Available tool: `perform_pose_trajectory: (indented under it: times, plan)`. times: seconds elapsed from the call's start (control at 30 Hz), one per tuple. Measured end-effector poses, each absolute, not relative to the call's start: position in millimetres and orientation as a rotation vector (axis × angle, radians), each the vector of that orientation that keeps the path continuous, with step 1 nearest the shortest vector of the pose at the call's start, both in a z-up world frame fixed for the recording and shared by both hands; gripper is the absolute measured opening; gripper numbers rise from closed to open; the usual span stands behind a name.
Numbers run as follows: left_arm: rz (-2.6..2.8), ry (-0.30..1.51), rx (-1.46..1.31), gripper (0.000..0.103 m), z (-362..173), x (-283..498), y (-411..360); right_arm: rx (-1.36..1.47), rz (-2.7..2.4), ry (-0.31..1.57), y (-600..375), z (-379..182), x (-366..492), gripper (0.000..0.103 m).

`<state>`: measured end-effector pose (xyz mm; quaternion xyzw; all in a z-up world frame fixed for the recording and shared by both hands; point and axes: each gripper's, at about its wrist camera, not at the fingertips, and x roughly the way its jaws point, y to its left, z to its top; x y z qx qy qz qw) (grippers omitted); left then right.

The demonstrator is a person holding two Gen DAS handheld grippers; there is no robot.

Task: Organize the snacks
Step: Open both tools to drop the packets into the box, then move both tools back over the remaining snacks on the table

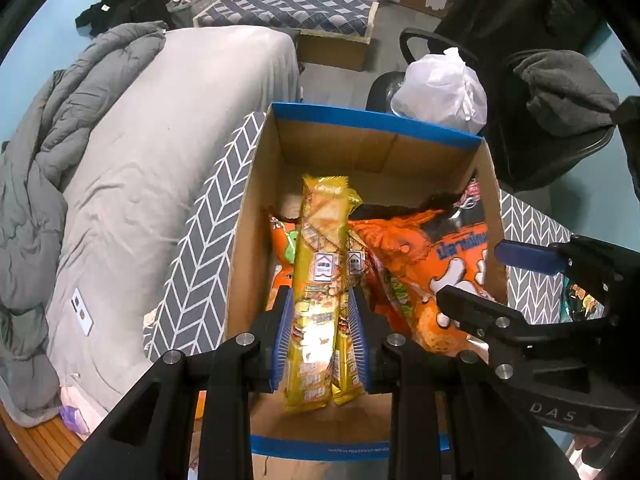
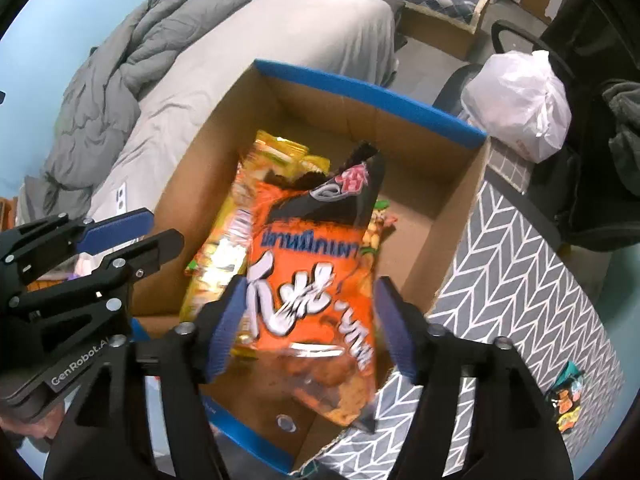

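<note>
A cardboard box [image 1: 376, 118] with a blue rim stands open below both grippers. My left gripper [image 1: 320, 300] is shut on two long yellow snack packs [image 1: 324, 216], held upright over the box's left side. An orange chip bag [image 2: 312, 264] hangs blurred between the fingers of my right gripper [image 2: 312, 284]. Those jaws stand wide, with a gap showing beside the right pad [image 2: 394, 332]. In the left wrist view the same orange bag [image 1: 436, 248] lies over the box's right half, with more snack packs under it. The right gripper [image 1: 472, 272] enters that view from the right.
The box [image 2: 360, 88] sits on a grey herringbone-patterned surface [image 2: 512, 272], where a small loose snack packet [image 2: 568, 400] lies at the right. A bed with a grey duvet [image 1: 80, 128] is to the left. A white plastic bag [image 1: 444, 88] rests on an office chair behind the box.
</note>
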<state>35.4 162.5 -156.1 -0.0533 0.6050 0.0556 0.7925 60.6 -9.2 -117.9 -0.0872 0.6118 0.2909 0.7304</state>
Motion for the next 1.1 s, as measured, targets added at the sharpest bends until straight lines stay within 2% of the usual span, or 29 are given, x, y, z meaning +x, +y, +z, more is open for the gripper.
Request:
perform_pose_trajectory:
  times: [0.07, 0.3, 0.43, 1.1]
  plan:
    - [0.123, 1.306, -0.112, 0.031, -154.7, 35.3, 162.2, -0.190, 0.639, 1.340, -10.2, -114.1, 60.4, 0.069]
    - [0.138, 1.278, -0.074, 0.066, -141.8, 28.2, 153.5, -0.172, 0.616, 1.314, -23.0, -101.4, 60.4, 0.071]
    - [0.140, 1.276, -0.043, 0.072, -136.8, 25.4, 144.8, -0.175, 0.600, 1.300, -35.2, -95.7, 59.5, 0.073]
    - [-0.011, 1.296, 0.017, 0.073, -125.2, 14.7, 60.3, -0.140, 0.426, 1.297, -152.4, -84.9, 40.7, 0.074]
